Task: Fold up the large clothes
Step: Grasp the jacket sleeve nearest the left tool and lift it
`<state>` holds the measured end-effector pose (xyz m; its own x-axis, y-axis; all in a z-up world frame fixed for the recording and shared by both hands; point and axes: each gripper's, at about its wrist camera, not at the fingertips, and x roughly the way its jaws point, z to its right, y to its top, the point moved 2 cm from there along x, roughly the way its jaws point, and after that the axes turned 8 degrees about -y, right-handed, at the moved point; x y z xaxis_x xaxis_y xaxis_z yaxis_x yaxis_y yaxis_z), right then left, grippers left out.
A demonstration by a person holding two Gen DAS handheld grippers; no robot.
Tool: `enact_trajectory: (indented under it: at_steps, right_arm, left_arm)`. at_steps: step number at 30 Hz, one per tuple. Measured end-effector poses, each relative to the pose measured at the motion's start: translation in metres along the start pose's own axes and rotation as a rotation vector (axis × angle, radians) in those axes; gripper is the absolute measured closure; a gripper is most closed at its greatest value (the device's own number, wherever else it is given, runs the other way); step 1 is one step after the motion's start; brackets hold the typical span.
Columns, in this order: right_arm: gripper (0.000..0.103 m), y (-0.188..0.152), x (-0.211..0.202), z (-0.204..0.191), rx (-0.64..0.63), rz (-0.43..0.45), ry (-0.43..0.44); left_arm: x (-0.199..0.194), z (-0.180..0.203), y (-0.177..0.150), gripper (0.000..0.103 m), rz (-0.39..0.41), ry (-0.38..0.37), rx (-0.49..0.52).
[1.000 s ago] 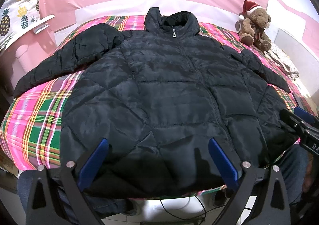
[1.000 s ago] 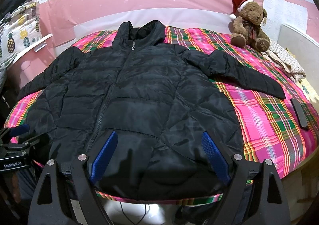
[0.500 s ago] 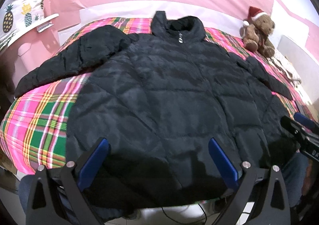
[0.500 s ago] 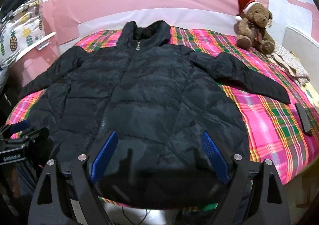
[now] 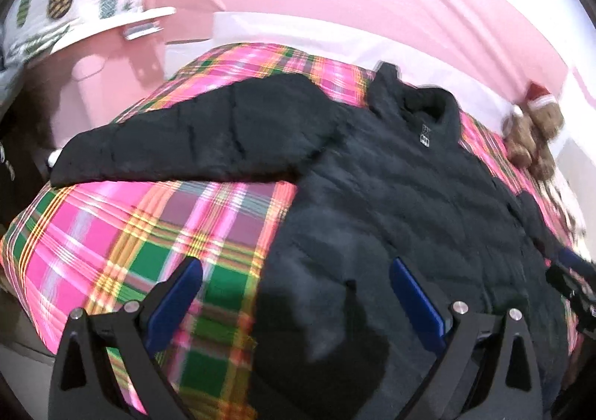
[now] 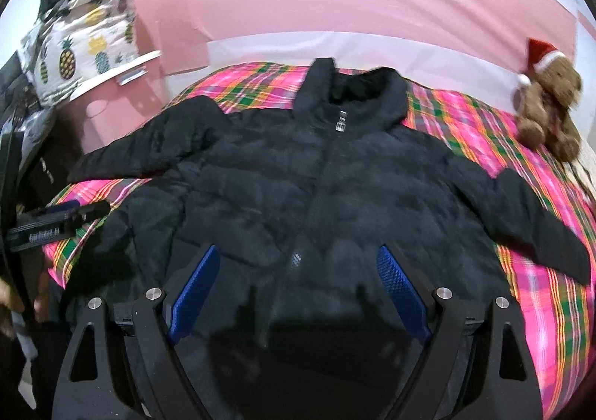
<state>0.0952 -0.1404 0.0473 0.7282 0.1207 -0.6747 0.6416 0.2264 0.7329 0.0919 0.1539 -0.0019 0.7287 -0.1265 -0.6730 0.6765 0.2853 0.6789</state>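
A black puffer jacket [image 6: 316,196] lies flat, front up and zipped, on a pink and green plaid bed [image 6: 540,289], both sleeves spread out. In the left wrist view the jacket [image 5: 409,204] fills the right half, its left sleeve [image 5: 208,136] stretching out over the plaid. My left gripper [image 5: 296,271] is open and empty, above the jacket's lower left edge; it also shows in the right wrist view [image 6: 59,218]. My right gripper [image 6: 298,263] is open and empty over the jacket's lower middle near the zipper; it also shows at the right edge of the left wrist view [image 5: 573,278].
A teddy bear with a red Santa hat [image 6: 547,103] sits at the bed's far right corner. A pink wall [image 6: 335,2] runs behind the bed. A pineapple-print cloth [image 6: 82,47] over a pink stand is at the far left.
Both grippers have moved left and closer to the bed. The left wrist view now looks over the left sleeve and bare plaid; the right gripper is now over the jacket's middle. The jacket has not moved.
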Motion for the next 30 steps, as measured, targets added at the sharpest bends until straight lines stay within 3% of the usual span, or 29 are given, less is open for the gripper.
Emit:
enact_trajectory:
  at_steps: [8, 14, 21, 24, 29, 30]
  right_arm:
    - [0.017, 0.035, 0.039, -0.035, -0.111, -0.008, 0.016]
    - [0.017, 0.046, 0.071, -0.049, -0.151, -0.042, 0.009]
    - [0.017, 0.05, 0.108, -0.054, -0.182, -0.09, -0.001]
    - [0.017, 0.049, 0.118, -0.051, -0.178, -0.103, -0.001]
    - [0.017, 0.044, 0.127, -0.038, -0.157, -0.12, -0.007]
    - [0.017, 0.043, 0.126, -0.035, -0.154, -0.123, -0.011]
  left_arm:
    - [0.025, -0.092, 0.042, 0.001, 0.038, 0.121, -0.154]
    - [0.062, -0.168, 0.053, 0.001, 0.013, 0.143, -0.325]
    - [0.08, -0.203, 0.063, 0.003, 0.083, 0.157, -0.391]
    - [0.091, -0.21, 0.071, 0.02, 0.085, 0.211, -0.374]
    - [0.094, -0.213, 0.083, 0.066, 0.098, 0.227, -0.359]
    - [0.093, -0.21, 0.085, 0.07, 0.096, 0.231, -0.35]
